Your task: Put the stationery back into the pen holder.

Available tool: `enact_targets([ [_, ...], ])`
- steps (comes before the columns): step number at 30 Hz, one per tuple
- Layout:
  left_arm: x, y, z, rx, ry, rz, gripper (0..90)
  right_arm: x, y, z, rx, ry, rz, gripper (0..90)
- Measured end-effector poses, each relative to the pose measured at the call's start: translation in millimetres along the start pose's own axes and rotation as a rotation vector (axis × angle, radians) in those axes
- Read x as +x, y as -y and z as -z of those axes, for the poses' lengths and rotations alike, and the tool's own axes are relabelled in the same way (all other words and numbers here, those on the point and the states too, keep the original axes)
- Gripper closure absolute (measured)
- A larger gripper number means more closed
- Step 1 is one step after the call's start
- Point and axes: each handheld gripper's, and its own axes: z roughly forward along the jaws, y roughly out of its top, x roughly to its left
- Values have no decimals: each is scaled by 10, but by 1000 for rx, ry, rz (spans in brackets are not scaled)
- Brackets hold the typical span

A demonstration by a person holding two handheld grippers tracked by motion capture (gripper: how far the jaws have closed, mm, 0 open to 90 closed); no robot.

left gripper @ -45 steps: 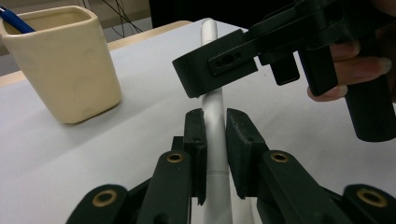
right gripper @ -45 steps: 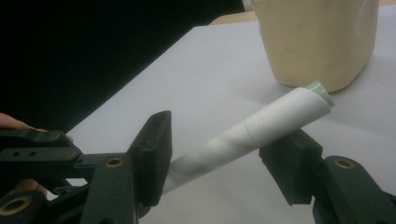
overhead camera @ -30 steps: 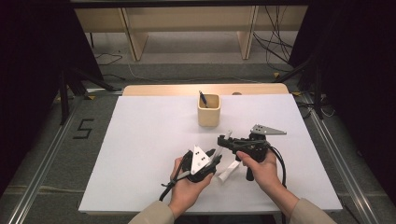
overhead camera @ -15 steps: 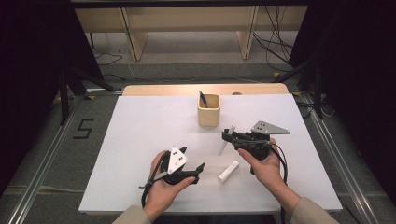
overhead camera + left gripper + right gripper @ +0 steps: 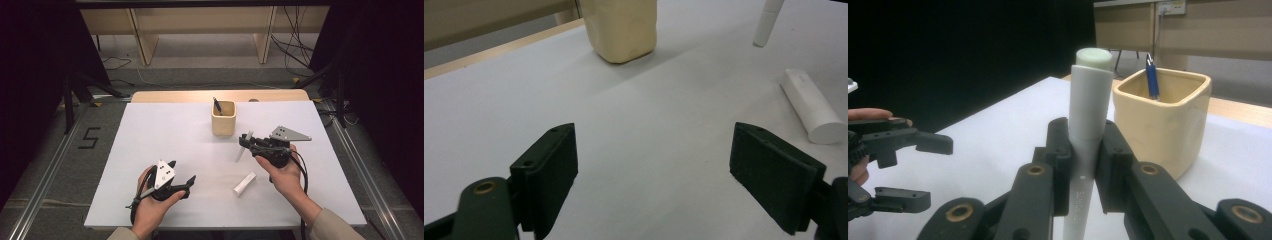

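My right gripper [image 5: 248, 142] [image 5: 1083, 150] is shut on a white marker [image 5: 239, 153] [image 5: 1091, 95], held upright with its pale tip uncovered. The marker's white cap [image 5: 244, 184] [image 5: 811, 106] lies flat on the white table cover, in front of the right hand. My left gripper [image 5: 183, 172] [image 5: 654, 155] sits low at the near left; its jaws have just been opening and stand wide with nothing between them. They point toward the cap, which lies beyond the right jaw. From the right gripper view the left gripper [image 5: 898, 170] appears at the left edge.
A cream square cup [image 5: 223, 118] [image 5: 624, 27] [image 5: 1163, 122] with a blue pen [image 5: 217, 106] [image 5: 1151, 77] in it stands at the back middle of the table [image 5: 165, 130]. Shelving and cables lie on the floor beyond the far edge.
The left gripper has opened, let go of the cap and drawn back to the left and nearer the front edge. The cap now rests on the table. The right gripper has barely moved.
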Motion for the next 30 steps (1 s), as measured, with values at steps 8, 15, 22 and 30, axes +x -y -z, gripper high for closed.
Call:
enact_targets([
  [8,30,21,-18,11,-1,-3,192,-59,-46,-29,-8,38,31,791],
  [15,17,31,-34,21,-1,-4,196,-96,-138,-39,-28,64,43,791],
  [22,3,39,-48,22,6,3,199,-146,-237,-68,-48,85,58,791],
  [30,0,38,-49,23,6,1,201,-166,-342,-101,-52,96,72,791],
])
